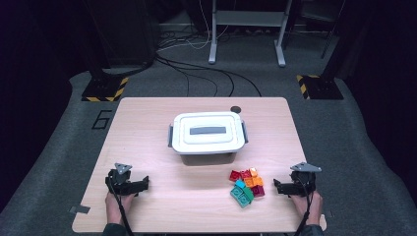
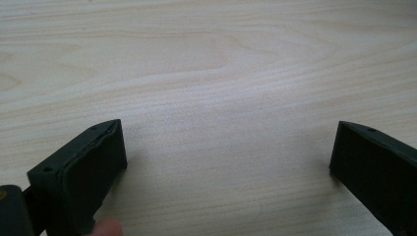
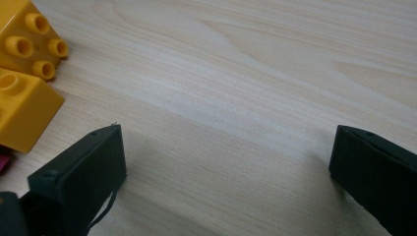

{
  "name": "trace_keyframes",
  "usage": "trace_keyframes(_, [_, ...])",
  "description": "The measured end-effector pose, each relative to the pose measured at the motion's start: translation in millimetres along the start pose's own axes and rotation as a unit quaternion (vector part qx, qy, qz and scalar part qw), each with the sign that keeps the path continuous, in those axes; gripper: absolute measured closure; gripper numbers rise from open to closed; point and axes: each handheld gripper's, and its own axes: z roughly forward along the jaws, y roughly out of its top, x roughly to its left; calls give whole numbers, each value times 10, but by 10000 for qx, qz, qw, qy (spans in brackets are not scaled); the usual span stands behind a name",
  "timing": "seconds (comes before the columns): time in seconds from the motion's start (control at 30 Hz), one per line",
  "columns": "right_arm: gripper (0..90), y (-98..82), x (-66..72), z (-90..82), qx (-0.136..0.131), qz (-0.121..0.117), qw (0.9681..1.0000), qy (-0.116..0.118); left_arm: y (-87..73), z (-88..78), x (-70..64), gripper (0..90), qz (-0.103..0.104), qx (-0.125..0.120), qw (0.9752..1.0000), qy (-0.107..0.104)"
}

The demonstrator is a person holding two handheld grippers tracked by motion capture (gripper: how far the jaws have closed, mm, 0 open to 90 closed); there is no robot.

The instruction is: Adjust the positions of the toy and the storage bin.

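- Bricks [image 1: 247, 186], a small heap of studded plastic in red, orange, teal and green, lie just beside the right gripper [image 1: 278, 187], on its inner side; its jaws stand wide apart, holding nothing.
- Yellow-orange bricks [image 3: 24, 73] sit left of those jaws in the right gripper view.
- Left gripper [image 1: 142, 184], well apart from the heap, is likewise released over bare pale wood-grain table [image 1: 147, 128].
- Beyond both, a white lidded box [image 1: 207, 137] stands mid-table, with open room around it.

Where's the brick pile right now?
High view: the brick pile sits on the table's near right, in front of the lidded white box, just left of the open right claw.
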Motion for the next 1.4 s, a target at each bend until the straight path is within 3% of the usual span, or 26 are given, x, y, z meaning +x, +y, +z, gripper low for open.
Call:
trace_keyframes(0.4, [0,3,1,3,-3,14,10000,-20,2,0,-4,2,3,0,10000,5])
trace_keyframes(0.83, [0,2,-3,4,-7,24,10000,-46,83,11,-8,11,140,65,9998,-140])
trace_keyframes(1.1, [0,2,-5,6,-17,20,10000,-61,345,-102,-45,16,245,-155,9994,-201])
trace_keyframes(1.4, [0,2,-5,4,-13,9,10000,-48,823,-251,-139,21,485,-450,9973,-311])
